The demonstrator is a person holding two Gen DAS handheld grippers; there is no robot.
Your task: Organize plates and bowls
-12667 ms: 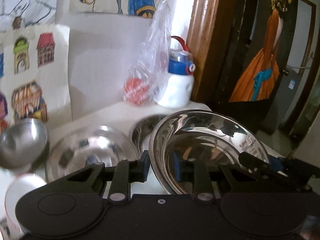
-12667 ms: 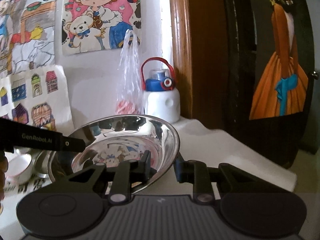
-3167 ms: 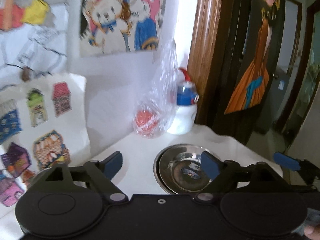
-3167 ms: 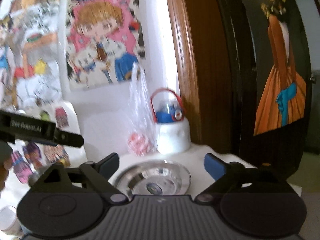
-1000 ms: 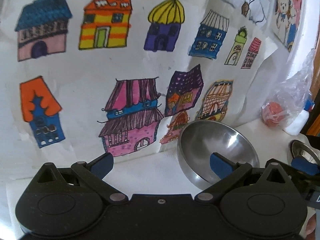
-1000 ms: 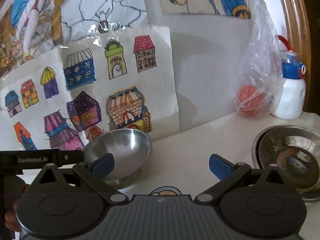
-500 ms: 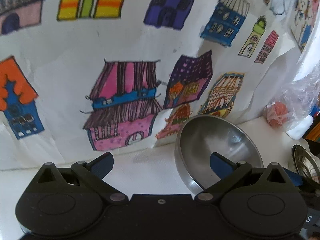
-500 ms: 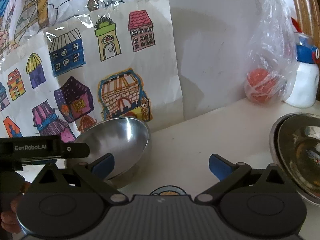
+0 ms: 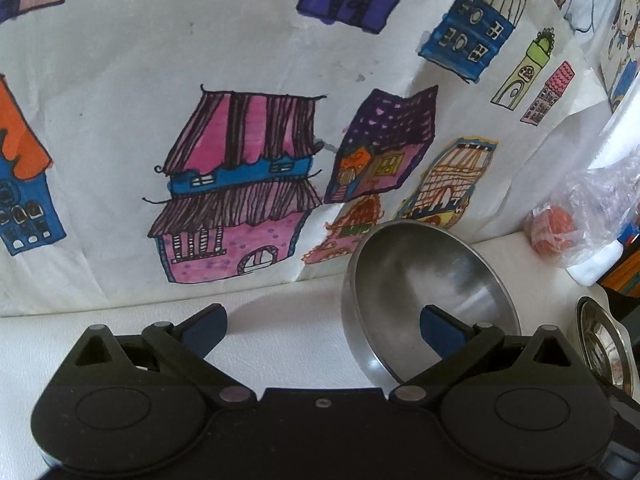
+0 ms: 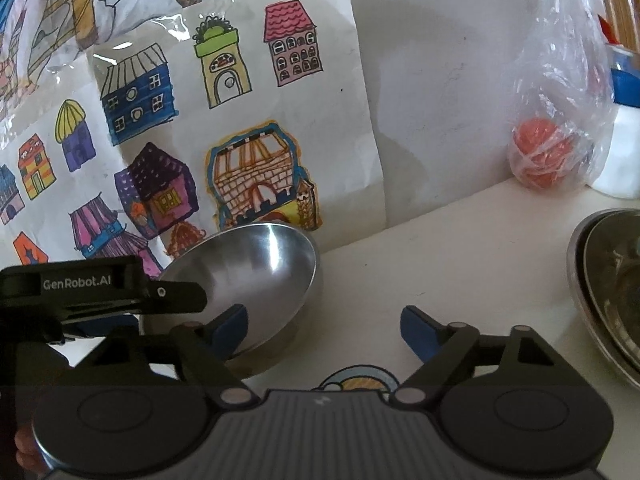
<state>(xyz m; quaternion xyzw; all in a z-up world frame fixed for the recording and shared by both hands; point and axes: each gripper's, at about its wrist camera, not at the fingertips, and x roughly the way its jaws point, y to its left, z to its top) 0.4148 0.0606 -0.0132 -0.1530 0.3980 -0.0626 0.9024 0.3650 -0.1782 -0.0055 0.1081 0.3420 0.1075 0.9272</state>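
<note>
The white surface [image 10: 460,248] fills the lower half of both views, with a paper of coloured house drawings [image 9: 240,184] on the wall above it. At the right edge of the right wrist view sit the stacked steel plates [image 10: 608,280], apparently already gathered. One steel bowl [image 10: 256,276] stands alone at lower centre-left, seemingly the piece left to move. Both the left gripper [image 9: 322,326] and right gripper [image 10: 324,326] have fingers spread wide, holding nothing.
</note>
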